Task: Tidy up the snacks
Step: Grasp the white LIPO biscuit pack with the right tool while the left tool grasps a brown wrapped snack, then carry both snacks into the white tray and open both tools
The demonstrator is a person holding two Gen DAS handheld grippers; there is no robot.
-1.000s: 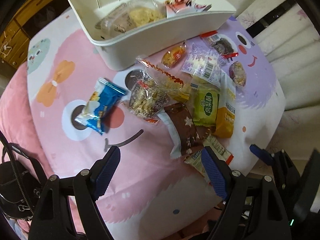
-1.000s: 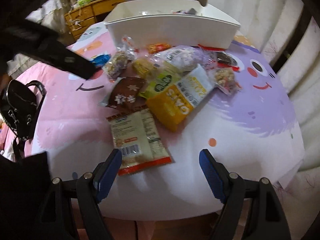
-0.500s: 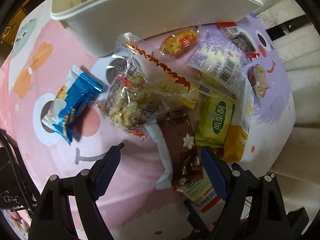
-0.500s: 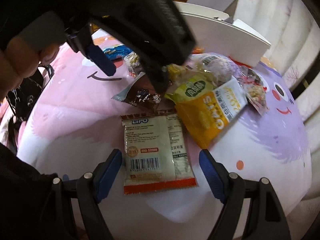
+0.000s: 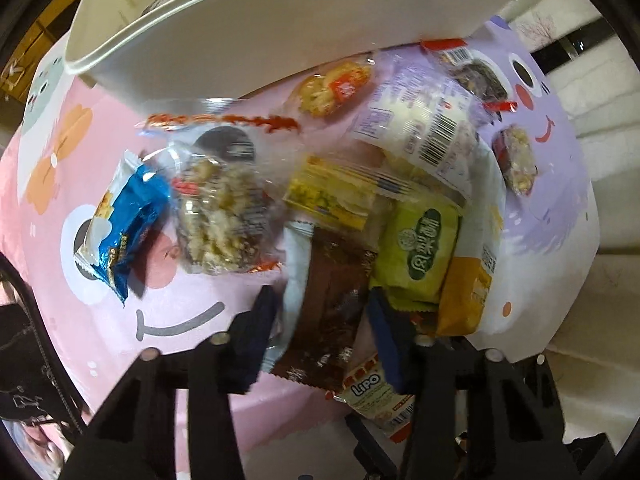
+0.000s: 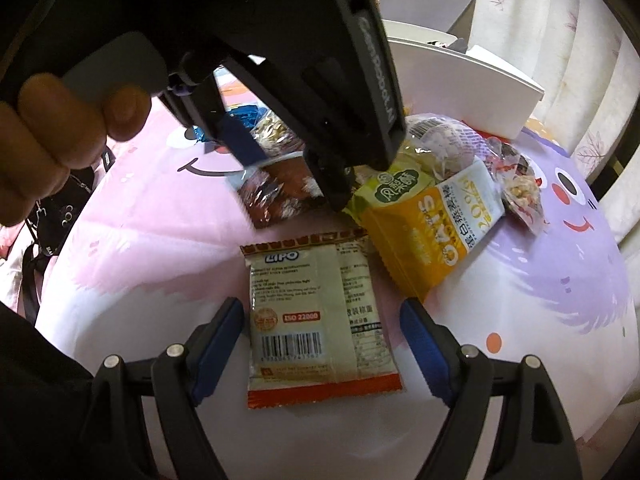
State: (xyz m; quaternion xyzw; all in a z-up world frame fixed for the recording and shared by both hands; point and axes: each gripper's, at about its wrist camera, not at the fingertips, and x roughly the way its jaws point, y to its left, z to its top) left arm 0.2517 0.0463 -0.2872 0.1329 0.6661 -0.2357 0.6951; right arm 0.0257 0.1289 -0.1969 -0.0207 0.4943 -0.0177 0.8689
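My left gripper [image 5: 322, 316] is closing its 2 fingers around the brown snack packet [image 5: 326, 300] lying in the pile (pads not clearly pressing yet). My right gripper [image 6: 322, 334] hangs spread over the Lipo packet [image 6: 320, 320] on the surface [image 6: 520, 360].

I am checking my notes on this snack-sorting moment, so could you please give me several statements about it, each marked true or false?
1. The brown snack packet lies between the left gripper's closing jaws. True.
2. The right gripper is clamped on the Lipo packet. False: its jaws stand open on either side of it.
3. The white bin sits beyond the snack pile. True.
4. The blue packet lies inside the bin. False: it lies on the cloth.
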